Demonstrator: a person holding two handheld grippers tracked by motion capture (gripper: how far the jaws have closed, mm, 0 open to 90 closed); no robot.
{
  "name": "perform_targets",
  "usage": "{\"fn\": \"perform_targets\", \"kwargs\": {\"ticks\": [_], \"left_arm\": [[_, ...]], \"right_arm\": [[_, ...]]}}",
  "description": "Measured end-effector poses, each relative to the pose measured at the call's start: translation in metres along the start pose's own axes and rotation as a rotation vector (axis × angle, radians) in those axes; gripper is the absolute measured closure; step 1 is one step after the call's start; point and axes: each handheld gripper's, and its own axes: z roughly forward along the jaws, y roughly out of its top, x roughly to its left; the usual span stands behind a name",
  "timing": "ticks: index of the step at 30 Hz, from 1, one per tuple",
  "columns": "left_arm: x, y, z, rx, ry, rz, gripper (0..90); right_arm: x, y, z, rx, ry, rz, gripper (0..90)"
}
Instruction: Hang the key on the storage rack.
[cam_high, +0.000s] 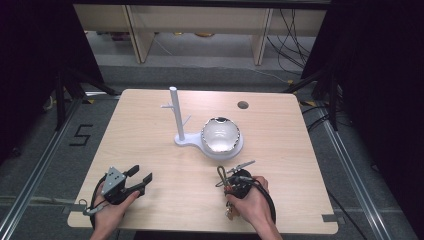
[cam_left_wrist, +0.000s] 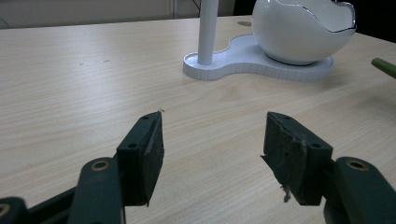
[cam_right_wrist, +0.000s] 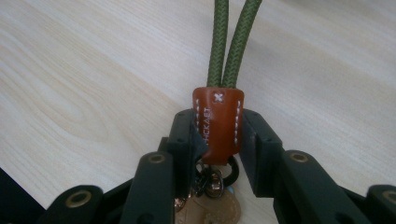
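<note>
Item: your right gripper (cam_right_wrist: 217, 135) clamps the keychain's leather tab (cam_right_wrist: 218, 123), cord loop (cam_high: 220, 174) pointing toward the stand's post (cam_high: 176, 114); left gripper (cam_left_wrist: 212, 158) wide, empty.

On the floor left of your counter (cam_high: 150, 150), a black numeral "5" (cam_high: 81, 135) is marked on the grey surface. In your right gripper view, the brown leather tab (cam_right_wrist: 218, 122) clamped between the jaws carries small white letters running sideways along its left edge; they look like "CKAET", with the start hidden. A white stitched cross sits near its top.
</note>
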Motion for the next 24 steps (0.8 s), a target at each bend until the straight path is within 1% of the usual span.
{"fn": "perform_targets", "kwargs": {"ticks": [2, 3, 4, 6, 7, 8, 9, 10, 11, 12, 13, 14, 15, 16, 17, 18, 19, 20, 21, 22, 23, 24], "left_arm": [[0.0, 0.0, 0.001, -0.008, -0.006, -0.002, 37.3], [0.0, 0.0, 0.001, -0.007, -0.004, -0.004, 37.3], [0.0, 0.0, 0.0, 0.0, 0.001, -0.003, 37.2], [0.0, 0.0, 0.0, -0.002, 0.0, -0.007, 37.2], [0.0, 0.0, 0.0, -0.003, 0.0, -0.008, 37.2], [0.0, 0.0, 0.0, -0.003, 0.0, -0.009, 37.2], [0.0, 0.0, 0.0, -0.002, 0.001, -0.009, 37.3], [0.0, 0.0, 0.0, -0.003, 0.0, -0.009, 37.3], [0.0, 0.0, 0.0, -0.001, 0.001, -0.007, 37.3], [0.0, 0.0, 0.0, -0.002, 0.0, -0.007, 37.2], [0.0, 0.0, 0.0, -0.002, 0.001, -0.012, 37.2], [0.0, 0.0, 0.0, -0.003, -0.001, -0.012, 37.2], [0.0, 0.0, 0.0, -0.003, 0.0, -0.013, 37.2], [0.0, 0.0, 0.0, -0.003, 0.0, -0.013, 37.2], [0.0, 0.0, 0.0, -0.003, 0.0, -0.014, 37.2], [0.0, 0.0, 0.0, -0.003, 0.0, -0.015, 37.2], [0.0, 0.0, 0.0, -0.003, 0.0, -0.015, 37.2], [0.0, 0.0, 0.0, -0.003, 0.0, -0.016, 37.2], [0.0, 0.0, 0.0, -0.003, 0.0, -0.016, 37.2], [0.0, 0.0, 0.0, -0.003, 0.0, -0.017, 37.2], [0.0, 0.0, 0.0, -0.003, 0.0, -0.017, 37.2], [0.0, 0.0, 0.0, -0.003, 0.0, -0.017, 37.2]], "right_arm": [[0.0, -0.002, -0.001, -0.028, 0.011, -0.003, 68.2], [-0.001, -0.004, -0.002, -0.051, 0.02, -0.012, 68.2], [-0.002, -0.005, -0.003, -0.082, 0.043, -0.035, 68.2], [-0.004, -0.009, -0.003, -0.12, 0.061, -0.047, 68.2], [-0.004, -0.011, -0.005, -0.127, 0.066, -0.044, 68.2], [-0.004, -0.013, -0.005, -0.147, 0.067, -0.043, 68.2], [-0.003, -0.014, -0.005, -0.158, 0.074, -0.023, 68.2], [-0.004, -0.016, -0.006, -0.16, 0.071, -0.035, 68.2], [-0.004, -0.017, -0.005, -0.18, 0.076, -0.04, 68.1], [-0.005, -0.018, -0.005, -0.189, 0.074, -0.05, 68.1], [-0.005, -0.02, -0.005, -0.19, 0.076, -0.048, 68.1], [-0.005, -0.021, -0.004, -0.2, 0.076, -0.059, 68.1], [-0.005, -0.022, -0.004, -0.211, 0.08, -0.059, 68.1], [-0.006, -0.022, -0.003, -0.233, 0.078, -0.083, 68.1], [-0.007, -0.023, -0.003, -0.243, 0.08, -0.089, 68.1], [-0.006, -0.024, -0.002, -0.27, 0.08, -0.086, 68.1], [-0.007, -0.025, -0.002, -0.279, 0.082, -0.098, 68.1], [-0.007, -0.025, -0.003, -0.274, 0.082, -0.1, 68.1], [-0.008, -0.026, -0.003, -0.285, 0.081, -0.122, 68.1], [-0.007, -0.027, -0.004, -0.28, 0.09, -0.113, 68.1], [-0.007, -0.028, -0.004, -0.293, 0.088, -0.128, 68.2], [-0.007, -0.029, -0.004, -0.296, 0.094, -0.126, 68.2]]}}
